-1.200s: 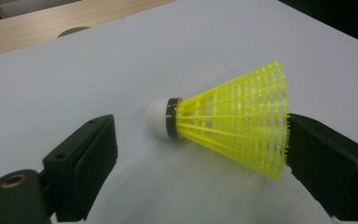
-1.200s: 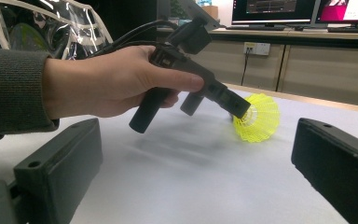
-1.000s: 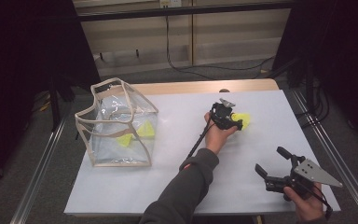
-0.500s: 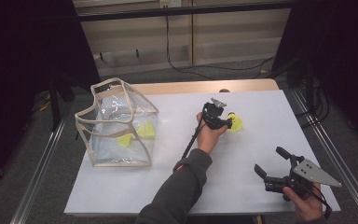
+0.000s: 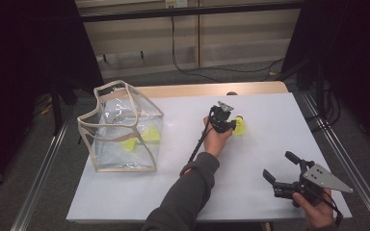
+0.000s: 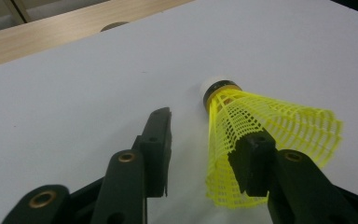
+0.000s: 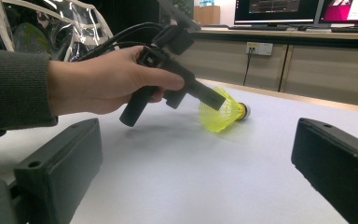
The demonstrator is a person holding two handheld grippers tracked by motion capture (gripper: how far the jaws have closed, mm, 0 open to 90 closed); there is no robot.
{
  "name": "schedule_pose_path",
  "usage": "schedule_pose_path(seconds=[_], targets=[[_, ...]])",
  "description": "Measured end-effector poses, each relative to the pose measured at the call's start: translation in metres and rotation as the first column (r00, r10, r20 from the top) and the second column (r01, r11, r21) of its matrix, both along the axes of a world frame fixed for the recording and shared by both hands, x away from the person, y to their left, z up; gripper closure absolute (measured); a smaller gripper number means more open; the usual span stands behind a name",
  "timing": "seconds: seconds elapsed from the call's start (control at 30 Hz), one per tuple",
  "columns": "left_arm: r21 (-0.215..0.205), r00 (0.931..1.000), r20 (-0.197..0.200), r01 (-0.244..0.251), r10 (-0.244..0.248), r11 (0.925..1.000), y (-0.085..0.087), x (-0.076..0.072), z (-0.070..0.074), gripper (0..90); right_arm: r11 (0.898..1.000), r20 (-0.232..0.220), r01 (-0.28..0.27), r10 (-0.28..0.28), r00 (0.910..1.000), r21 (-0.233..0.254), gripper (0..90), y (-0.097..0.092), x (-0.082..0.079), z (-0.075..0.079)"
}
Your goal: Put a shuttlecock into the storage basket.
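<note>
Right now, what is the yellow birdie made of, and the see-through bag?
The yellow shuttlecock looks like plastic: its skirt is a glossy moulded net, with a dark band and a white, maybe foam or cork, tip. The clear bag looks like soft shiny vinyl, since it wrinkles and glints, with beige edging that could be fabric.

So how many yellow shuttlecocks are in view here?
3. Two lie inside the clear bag: one beside another. The third shuttlecock lies on the table at the left tool. Creases in the bag could hide more.
</note>
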State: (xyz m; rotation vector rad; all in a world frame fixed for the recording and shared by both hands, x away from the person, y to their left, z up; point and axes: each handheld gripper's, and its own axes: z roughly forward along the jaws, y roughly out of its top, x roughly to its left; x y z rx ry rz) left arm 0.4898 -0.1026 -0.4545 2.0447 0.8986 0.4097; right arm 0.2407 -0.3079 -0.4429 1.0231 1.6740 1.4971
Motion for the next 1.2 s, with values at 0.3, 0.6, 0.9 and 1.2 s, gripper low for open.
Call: schedule_pose_path(seconds=[0.3,0.6,0.9,1.2], targets=[[-0.004,0.9996,-0.016,0.022,-0.022,0.9998,-0.006,0.004,-0.007,70.1,1.000,-0.004,0.002,-0.002,1.0000,0.000,1.7,-0.001,0.000,0.000],[-0.064,0.9980,-0.063,0.003,-0.007,0.9979,-0.001,0.003,0.000,87.0,1.000,-0.002,0.005,-0.005,1.0000,0.001,1.7,-0.001,0.000,0.000],[-0.121,0.9932,-0.109,0.027,-0.041,0.9923,0.018,-0.006,0.020,87.1,1.000,-0.001,0.004,-0.004,1.0000,-0.001,1.7,0.000,0.000,0.000],[-0.147,0.9856,-0.144,0.068,-0.089,0.9868,0.041,-0.015,0.032,87.2,1.000,0.001,0.006,-0.006,1.0000,-0.009,1.7,0.000,0.000,0.000]])
